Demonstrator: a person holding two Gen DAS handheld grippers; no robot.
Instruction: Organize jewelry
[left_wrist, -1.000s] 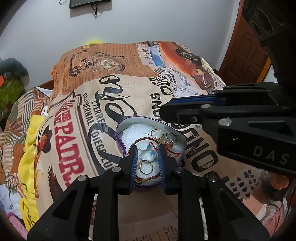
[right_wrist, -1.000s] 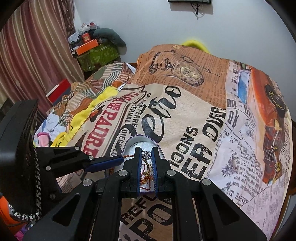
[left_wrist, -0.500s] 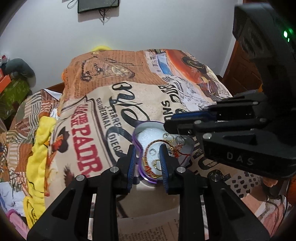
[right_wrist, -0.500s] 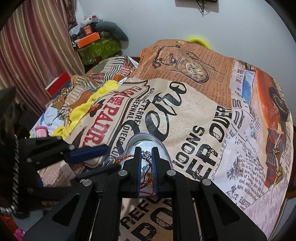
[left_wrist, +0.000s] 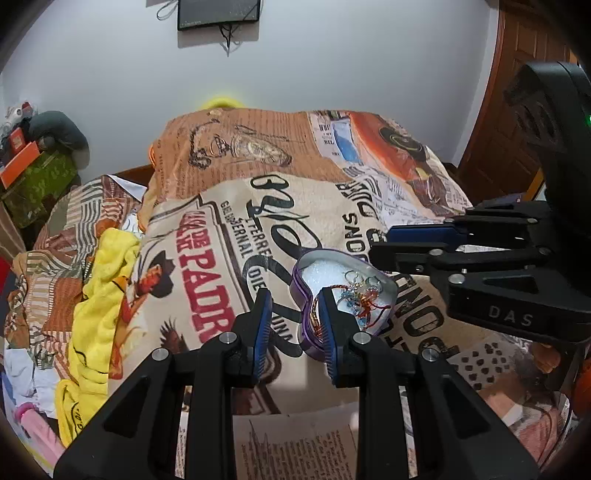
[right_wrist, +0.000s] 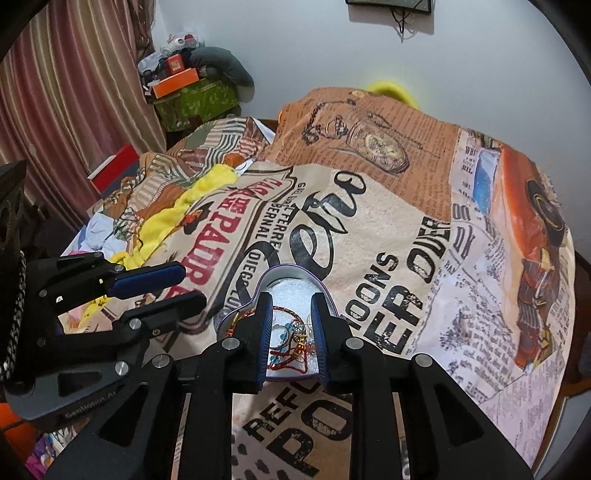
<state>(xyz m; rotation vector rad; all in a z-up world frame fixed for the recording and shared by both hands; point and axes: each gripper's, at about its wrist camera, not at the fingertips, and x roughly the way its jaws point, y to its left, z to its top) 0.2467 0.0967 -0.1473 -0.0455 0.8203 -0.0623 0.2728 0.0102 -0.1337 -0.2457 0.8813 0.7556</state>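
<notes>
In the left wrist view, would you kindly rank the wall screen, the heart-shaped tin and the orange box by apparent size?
1. heart-shaped tin, though it is nearest the camera
2. wall screen
3. orange box, partly cut off, so unsure

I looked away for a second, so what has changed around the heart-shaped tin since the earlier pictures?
Both grippers opened: the right gripper, nearly shut over the jewelry a second ago, now stands spread above it, and the left gripper has widened and shifted left, its right finger over the tin's near rim. Neither holds anything. The heart-shaped tin stays on the printed blanket, the tangled jewelry still inside.
</notes>
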